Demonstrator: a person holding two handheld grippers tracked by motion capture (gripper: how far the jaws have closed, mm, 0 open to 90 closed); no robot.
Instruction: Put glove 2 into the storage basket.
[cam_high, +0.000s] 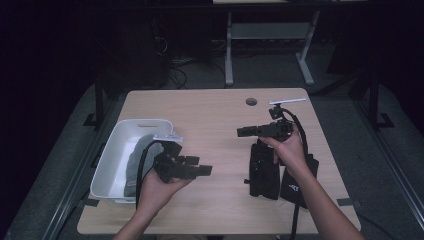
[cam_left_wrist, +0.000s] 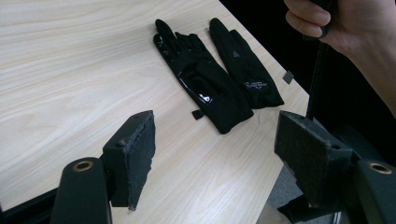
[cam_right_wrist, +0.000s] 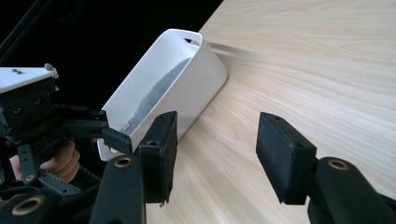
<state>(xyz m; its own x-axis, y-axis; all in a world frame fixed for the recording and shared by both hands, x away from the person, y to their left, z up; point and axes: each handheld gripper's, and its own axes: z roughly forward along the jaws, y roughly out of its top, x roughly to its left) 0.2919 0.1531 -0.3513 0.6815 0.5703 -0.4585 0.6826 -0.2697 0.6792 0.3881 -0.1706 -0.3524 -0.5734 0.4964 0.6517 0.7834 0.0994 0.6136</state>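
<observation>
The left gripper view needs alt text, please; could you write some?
Two black gloves lie side by side on a light wooden table, beyond the open jaws of the left hand-held gripper. The person's other hand is at top right.

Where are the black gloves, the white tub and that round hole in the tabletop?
black gloves (cam_left_wrist: 205, 84), left gripper view, palm of the nearer glove.
white tub (cam_right_wrist: 196, 79), right gripper view, its outer side wall.
round hole (cam_high: 251, 101), high view, its centre.

Two black gloves (cam_left_wrist: 205, 77) are being shown lying side by side on one wooden desk (cam_high: 210, 115). One white bin (cam_high: 127, 145) is being carried by the desk, with one grey cloth (cam_high: 134, 160) inside. Two tools are being held: the left tool (cam_high: 197, 167) and the right tool (cam_high: 245, 131).
</observation>
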